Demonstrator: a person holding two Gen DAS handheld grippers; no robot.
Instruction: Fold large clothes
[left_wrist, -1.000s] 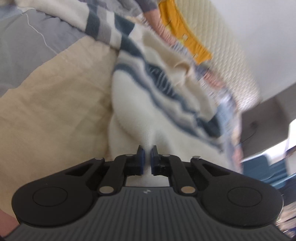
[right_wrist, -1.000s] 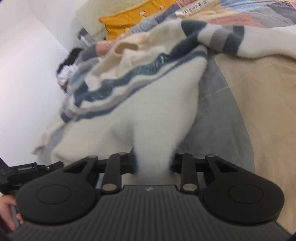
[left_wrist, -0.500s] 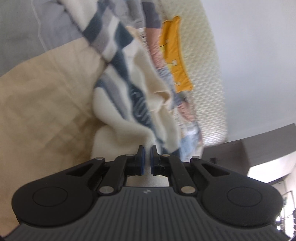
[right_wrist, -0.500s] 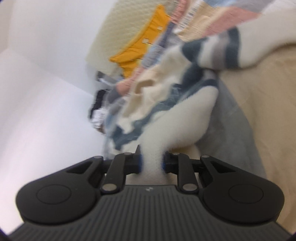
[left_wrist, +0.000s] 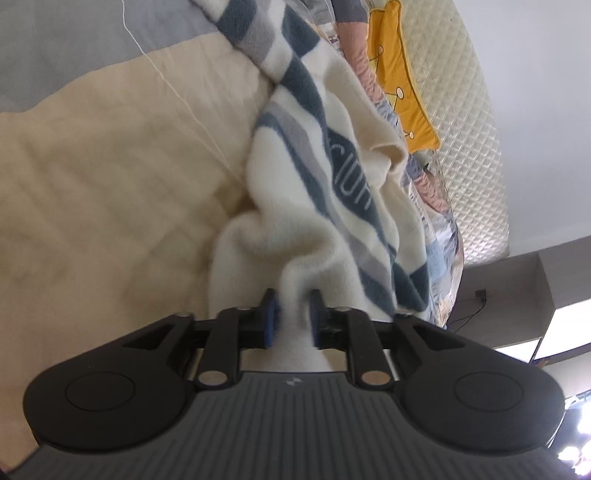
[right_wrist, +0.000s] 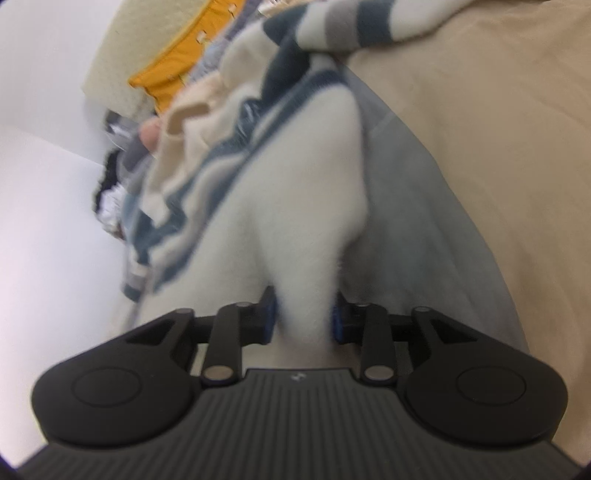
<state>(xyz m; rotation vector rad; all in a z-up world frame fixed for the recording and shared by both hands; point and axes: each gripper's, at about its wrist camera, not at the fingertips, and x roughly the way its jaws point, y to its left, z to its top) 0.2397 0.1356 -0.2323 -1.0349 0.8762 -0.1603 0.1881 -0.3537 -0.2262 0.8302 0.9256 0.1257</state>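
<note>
The left claw pinches a cream fold of the fluffy white sweater with navy and grey stripes; the right claw grips another bunched part. The garment lies crumpled on the beige-and-grey bed quilt. Pale lettering on a navy stripe is blurred, unreadable.

A fluffy cream sweater with dark blue and grey stripes lies bunched and creased on the bed, its near edge lifted and gathered into folds.
</note>
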